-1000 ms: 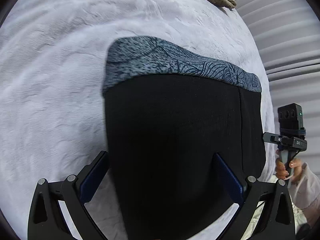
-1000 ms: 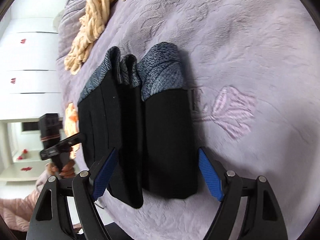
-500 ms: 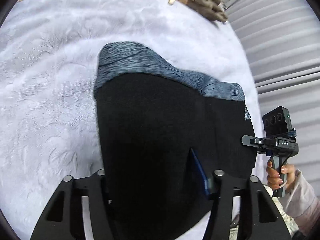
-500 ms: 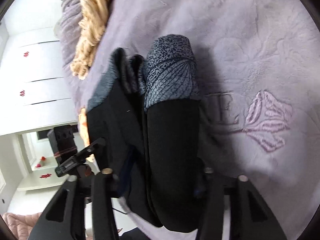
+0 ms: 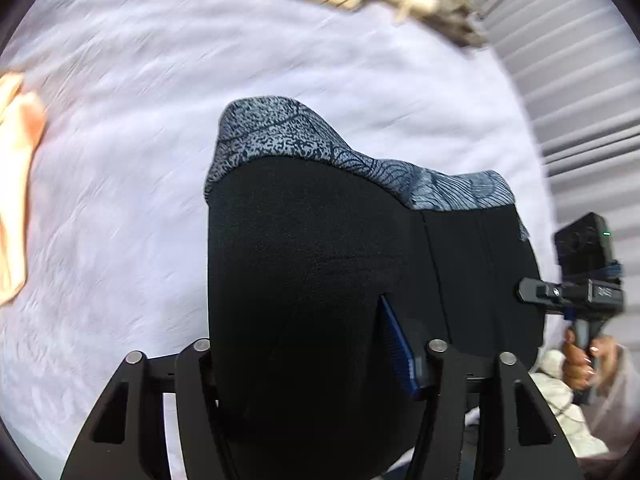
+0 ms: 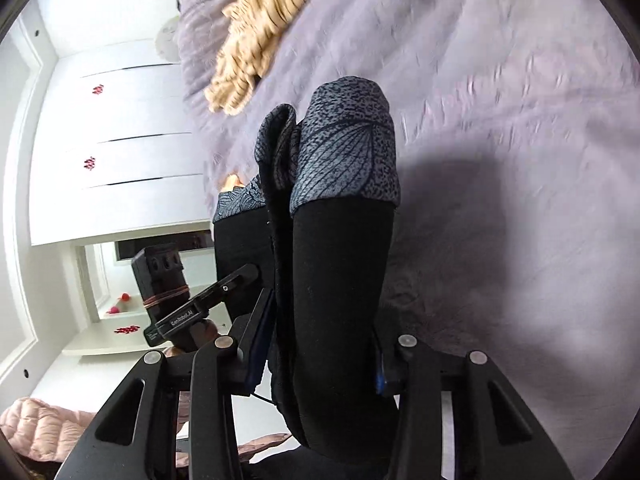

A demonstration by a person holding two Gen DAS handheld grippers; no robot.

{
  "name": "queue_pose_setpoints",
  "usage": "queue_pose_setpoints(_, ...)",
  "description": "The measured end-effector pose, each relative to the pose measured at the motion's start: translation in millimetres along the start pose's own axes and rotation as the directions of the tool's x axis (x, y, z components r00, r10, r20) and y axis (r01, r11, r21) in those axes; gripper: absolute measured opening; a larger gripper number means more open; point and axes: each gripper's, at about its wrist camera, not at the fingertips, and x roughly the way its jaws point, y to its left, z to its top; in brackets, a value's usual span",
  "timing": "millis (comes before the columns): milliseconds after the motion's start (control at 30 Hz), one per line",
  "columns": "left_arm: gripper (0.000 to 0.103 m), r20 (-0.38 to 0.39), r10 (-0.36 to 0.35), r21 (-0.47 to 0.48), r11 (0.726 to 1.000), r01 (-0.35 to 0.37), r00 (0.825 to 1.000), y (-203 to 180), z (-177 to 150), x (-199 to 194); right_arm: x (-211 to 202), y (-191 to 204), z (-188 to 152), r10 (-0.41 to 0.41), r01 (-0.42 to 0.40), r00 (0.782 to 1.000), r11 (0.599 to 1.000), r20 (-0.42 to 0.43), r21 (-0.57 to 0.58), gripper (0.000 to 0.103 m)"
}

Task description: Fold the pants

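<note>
I see the pants (image 5: 320, 280) as a folded black bundle with a grey patterned waistband (image 5: 280, 136) at its far end. The long axis runs away from each claw, so the waistband points forward, toward the far side of the bed (image 5: 120, 200), and the black end comes back to me between the fingers. In the right wrist view the bundle stands on its edge, and I can count a few layers side by side.

The left claw (image 5: 316, 364) has the near black end between its fingers. Its blue pad (image 5: 400, 352) presses into the cloth on one side; the other pad is hidden behind the cloth. The jaws closed hard a moment ago and have just opened again a little, but the cloth is pinched between them. The right claw (image 6: 320, 364) holds the thick right part of the bundle, the jaws partly closed and the cloth bulging between them; its figure has been steady after the closing. In the left wrist view I see the right claw gripping the right edge of the pants, with a hand (image 5: 584, 360) on its handle.

The bundle looks raised from the lilac bed cover and throws a shadow (image 6: 460, 208) just right of the right claw. Ahead of both claws, well apart, lies a beige striped cloth (image 6: 256, 32).
</note>
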Motion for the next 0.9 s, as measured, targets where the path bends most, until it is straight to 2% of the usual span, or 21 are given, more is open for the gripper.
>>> queue_pose_setpoints(33,0.071,-0.016,0.034,-0.018,0.999,-0.034,0.999,10.8,-5.0,11.7,17.8,-6.8,-2.8,-0.033,0.033,0.999,0.999,-0.021,0.018,0.044)
queue_pose_setpoints(67,0.086,-0.024,0.045,-0.046,0.998,-0.046,0.999,21.0,-8.6,20.5,27.2,-11.7,-4.9,-0.074,0.075,0.997,0.997,-0.035,0.019,0.044)
queue_pose_setpoints(100,0.097,-0.036,0.058,-0.075,0.995,-0.06,0.998,29.4,-10.5,27.3,42.0,-18.5,-3.9,-0.151,0.153,0.987,0.988,-0.049,0.029,0.044)
queue_pose_setpoints(167,0.098,-0.046,0.039,-0.128,0.991,-0.044,0.998,42.7,-12.9,27.4,51.4,-28.9,-3.0,-0.219,0.224,0.973,0.972,-0.073,0.071,0.057)
queue_pose_setpoints(233,0.098,-0.036,0.082,-0.139,0.986,-0.087,0.996,44.3,-12.2,13.6,49.7,-23.8,-2.6,-0.24,0.245,0.968,0.967,-0.074,0.07,0.061)
queue_pose_setpoints(300,0.098,0.019,0.13,-0.144,0.982,-0.126,0.991,41.7,-10.6,-10.6,40.5,-8.8,-5.3,-0.347,0.348,0.936,0.937,-0.067,0.013,0.064)
queue_pose_setpoints(333,0.098,0.057,0.131,-0.155,0.981,-0.121,0.99,41.2,-9.6,-23.2,34.0,2.0,-6.4,-0.425,0.425,0.904,0.905,-0.048,-0.028,0.064)
queue_pose_setpoints(400,0.098,0.118,0.166,-0.165,0.975,-0.146,0.979,37.5,-3.3,-41.0,23.4,19.0,-8.6,-0.507,0.506,0.862,0.859,-0.001,-0.073,0.061)
queue_pose_setpoints(433,0.098,0.148,0.206,-0.161,0.97,-0.182,0.967,33.9,2.0,-45.5,16.8,30.5,-9.2,-0.512,0.513,0.858,0.853,0.033,-0.096,0.048)
queue_pose_setpoints(467,0.098,0.163,0.247,-0.159,0.962,-0.222,0.955,30.8,7.8,-44.9,13.8,37.8,-8.0,-0.498,0.5,0.866,0.86,0.05,-0.103,0.036)
queue_pose_setpoints(533,0.098,0.136,0.323,-0.163,0.94,-0.301,0.936,32.8,20.5,-31.0,10.6,55.3,-5.0,-0.459,0.468,0.883,0.875,0.096,-0.126,0.035)
queue_pose_setpoints(600,0.098,0.107,0.366,-0.166,0.923,-0.347,0.924,45.5,17.3,-14.9,22.3,70.5,0.1,-0.458,0.474,0.88,0.863,0.126,-0.176,0.035)
queue_pose_setpoints(700,0.1,0.108,0.404,-0.176,0.907,-0.383,0.908,52.4,23.5,9.2,59.3,76.9,9.0,-0.516,0.53,0.848,0.818,0.124,-0.223,0.035)
queue_pose_setpoints(767,0.1,0.117,0.387,-0.189,0.913,-0.362,0.915,56.8,23.5,12.2,86.1,67.8,16.4,-0.572,0.576,0.815,0.785,0.093,-0.227,0.034)
queue_pose_setpoints(800,0.1,0.115,0.385,-0.19,0.913,-0.36,0.916,56.0,23.8,11.6,94.8,61.6,20.4,-0.586,0.594,0.803,0.771,0.108,-0.229,0.034)
queue_pose_setpoints(833,0.1,0.117,0.391,-0.184,0.912,-0.367,0.913,54.8,23.5,9.8,97.8,59.8,24.2,-0.587,0.598,0.8,0.768,0.124,-0.228,0.034)
queue_pose_setpoints(900,0.1,0.122,0.409,-0.158,0.908,-0.389,0.904,49.9,23.3,3.1,95.6,56.7,33.1,-0.569,0.582,0.813,0.791,0.125,-0.188,0.034)
